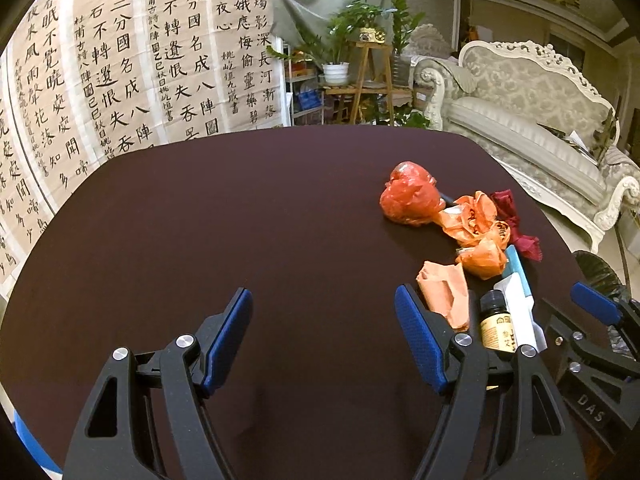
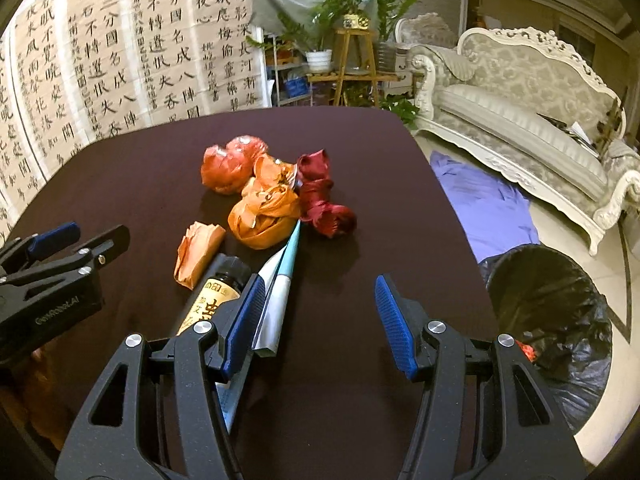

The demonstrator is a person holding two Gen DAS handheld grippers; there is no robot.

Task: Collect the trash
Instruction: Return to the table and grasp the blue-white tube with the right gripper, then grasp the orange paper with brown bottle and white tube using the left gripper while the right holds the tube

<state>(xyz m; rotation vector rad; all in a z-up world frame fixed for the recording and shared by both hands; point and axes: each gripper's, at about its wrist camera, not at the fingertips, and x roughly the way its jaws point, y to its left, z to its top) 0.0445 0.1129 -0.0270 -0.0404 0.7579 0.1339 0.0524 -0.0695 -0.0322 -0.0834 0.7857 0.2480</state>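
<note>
Left gripper (image 1: 324, 312): jaws spread wide, nothing between them, held low over the dark tabletop (image 1: 200, 220). Right gripper (image 2: 320, 304): jaws likewise wide apart and empty, above the same tabletop near its right edge.

Just beside the right gripper's left finger lie a small dark bottle (image 2: 218, 286) with a yellow label, on its side, and a white and light-blue box (image 2: 280, 280), flat, its far end pointing toward the pile. The bottle touches a crumpled peach paper wad (image 2: 196, 254) on its left.

Beyond these, the trash pile: an orange plastic bag (image 2: 264, 216) knotted into a bundle, a red-orange plastic bag (image 2: 230, 166) behind it, and a dark red crumpled cloth or paper (image 2: 324, 200) on the right, all touching one another. In the left wrist view the same pile sits to the right of the left gripper.

On the floor to the right of the tabletop stands a bin with a black liner (image 2: 548, 304), open at the top; a purple cloth (image 2: 484, 204) lies on the floor behind it, before a pale sofa (image 2: 520, 104).
</note>
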